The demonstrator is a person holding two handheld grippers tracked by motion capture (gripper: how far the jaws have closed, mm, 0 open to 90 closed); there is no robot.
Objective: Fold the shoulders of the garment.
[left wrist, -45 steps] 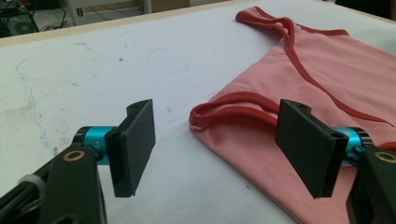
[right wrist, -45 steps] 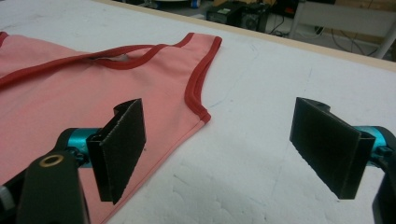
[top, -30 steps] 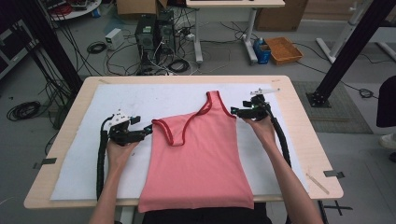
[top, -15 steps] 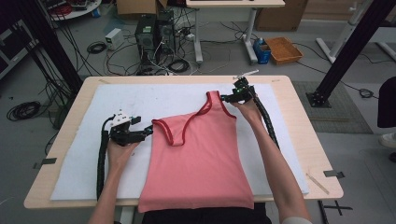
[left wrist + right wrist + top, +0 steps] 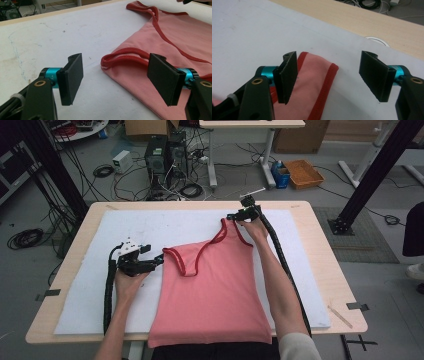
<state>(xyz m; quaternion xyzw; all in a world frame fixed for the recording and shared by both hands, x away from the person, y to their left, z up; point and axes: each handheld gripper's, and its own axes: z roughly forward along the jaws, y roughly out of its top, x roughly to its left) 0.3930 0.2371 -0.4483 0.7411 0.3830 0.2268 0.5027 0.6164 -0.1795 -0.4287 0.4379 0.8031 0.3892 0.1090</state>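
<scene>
Pink tank top lies flat on the white mat covering the counter, hem toward the person, straps pointing away. The left gripper waits at the near strap loop, fingers released, likely ready to pinch it. The right gripper has travelled from the garment's side to the far strap end; its fingers have just been closing, with nothing clamped yet.
</scene>
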